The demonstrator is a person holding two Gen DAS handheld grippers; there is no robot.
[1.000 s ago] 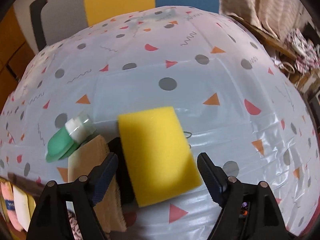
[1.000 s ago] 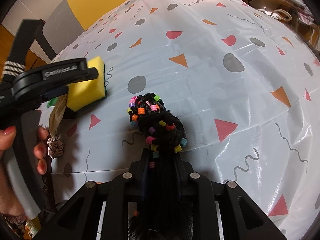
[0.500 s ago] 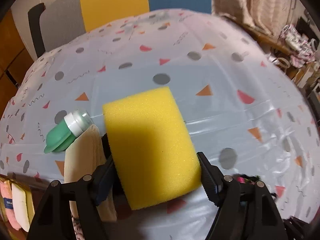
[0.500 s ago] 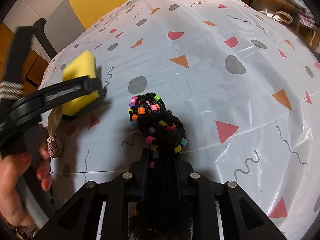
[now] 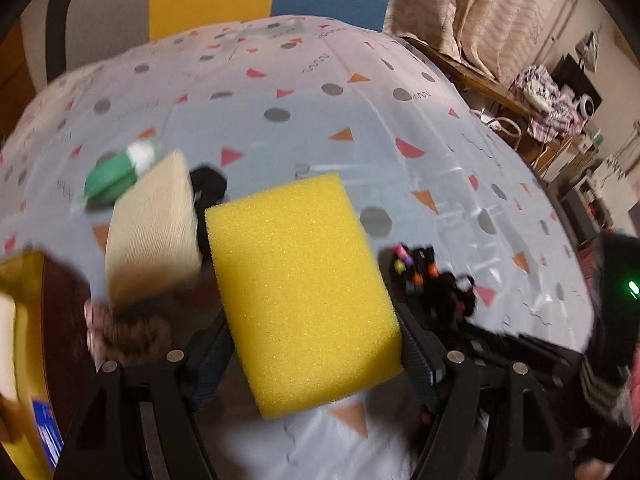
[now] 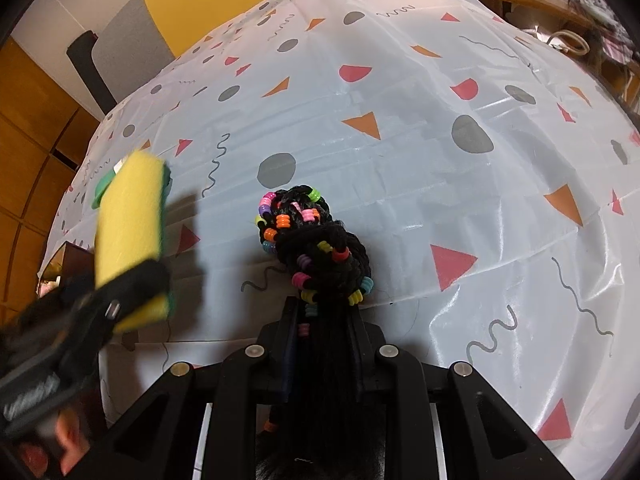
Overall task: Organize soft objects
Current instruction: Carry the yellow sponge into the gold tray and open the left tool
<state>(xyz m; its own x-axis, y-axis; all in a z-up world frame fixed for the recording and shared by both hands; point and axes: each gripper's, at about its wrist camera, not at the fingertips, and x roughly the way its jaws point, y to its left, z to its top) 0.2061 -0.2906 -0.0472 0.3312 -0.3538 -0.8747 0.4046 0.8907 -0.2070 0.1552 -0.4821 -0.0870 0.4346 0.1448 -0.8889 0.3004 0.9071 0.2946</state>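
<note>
The left gripper is clamped on the yellow sponge, carrying it clear of the table (probably toward the box at near left). The right gripper pinches the beaded black braid, which rests mid-table.

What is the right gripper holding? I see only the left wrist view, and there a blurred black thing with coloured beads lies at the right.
Observer: The right gripper is shut on a black braided cord strung with coloured beads. The cord's knotted end seems to rest on the tablecloth.
Operator: And the yellow sponge, is it yellow on every side?
Observer: No. The right wrist view shows a green layer on the sponge's back face.
</note>
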